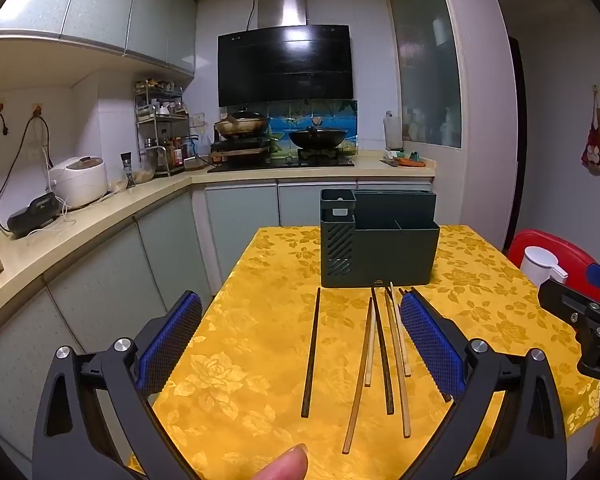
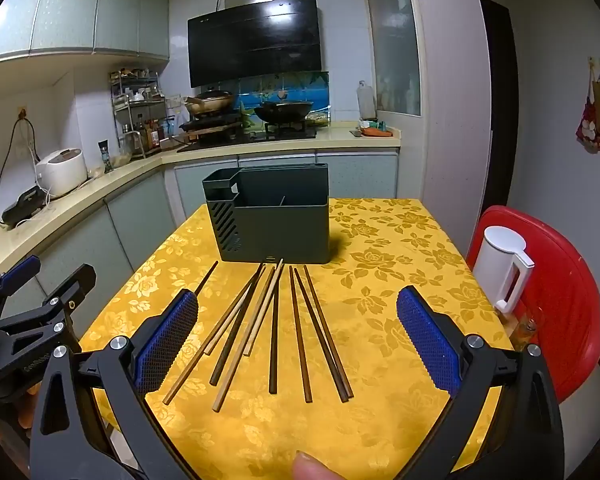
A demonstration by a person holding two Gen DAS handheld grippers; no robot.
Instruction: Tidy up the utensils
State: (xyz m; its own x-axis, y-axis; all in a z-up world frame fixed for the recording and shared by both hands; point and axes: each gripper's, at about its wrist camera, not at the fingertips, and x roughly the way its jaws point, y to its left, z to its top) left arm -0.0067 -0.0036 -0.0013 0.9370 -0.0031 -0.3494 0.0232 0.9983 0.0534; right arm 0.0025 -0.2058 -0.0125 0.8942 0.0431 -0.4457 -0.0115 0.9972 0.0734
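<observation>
Nearest in both wrist views a fingertip pokes up at the bottom edge, the person's grip on each tool, and above it the blue mesh-padded fingers spread wide. The left gripper (image 1: 300, 344) has its jaws well apart with nothing between them, held above the yellow rose-patterned tablecloth (image 1: 240, 360) low in the frame; the right gripper (image 2: 298, 340) likewise stands open and empty, and its black frame shows at the right edge of the left view. That openness looks like readiness to pinch a stick, not carry one. Between and beyond the pads, across the middle of each picture, lie the loose wooden chopsticks (image 2: 274, 328), dark and pale ones mixed, fanned out lengthwise with several crossing or touching, and one dark chopstick (image 1: 311, 352) lying apart to the left. Their far tips almost reach the dark grey plastic utensil holder (image 2: 276, 220), which stands upright just behind them at frame centre, its open compartments looking empty from here; I judge it was set close so each stick needs only a short lift. At the right edge a white plastic jug (image 2: 502, 264) sits on a red chair (image 2: 560, 300). Farthest back, the stove and black range hood (image 2: 256, 40).
</observation>
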